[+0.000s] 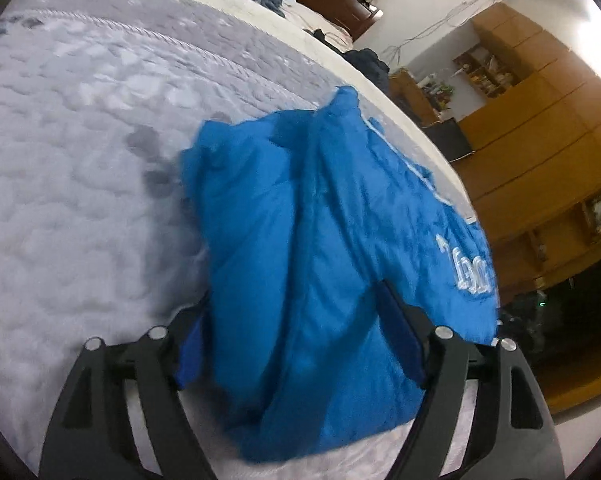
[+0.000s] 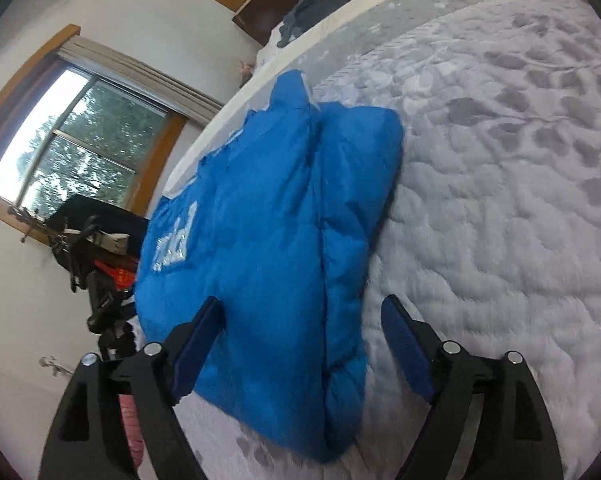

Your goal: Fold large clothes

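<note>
Left wrist view shows the blue padded jacket (image 1: 320, 240) lying folded into a bulky bundle on the grey quilted bed (image 1: 80, 160), close to the bed's edge that borders the wooden cabinets (image 1: 540, 120), with white lettering on the part nearest that edge; the left gripper (image 1: 296, 316) is spread wide with the jacket's near end between its blue-padded fingers (image 1: 400, 336), released rather than pinching. In the right wrist view the right gripper (image 2: 300, 324) is likewise spread wide and released, its fingers either side of the jacket's near end
</note>
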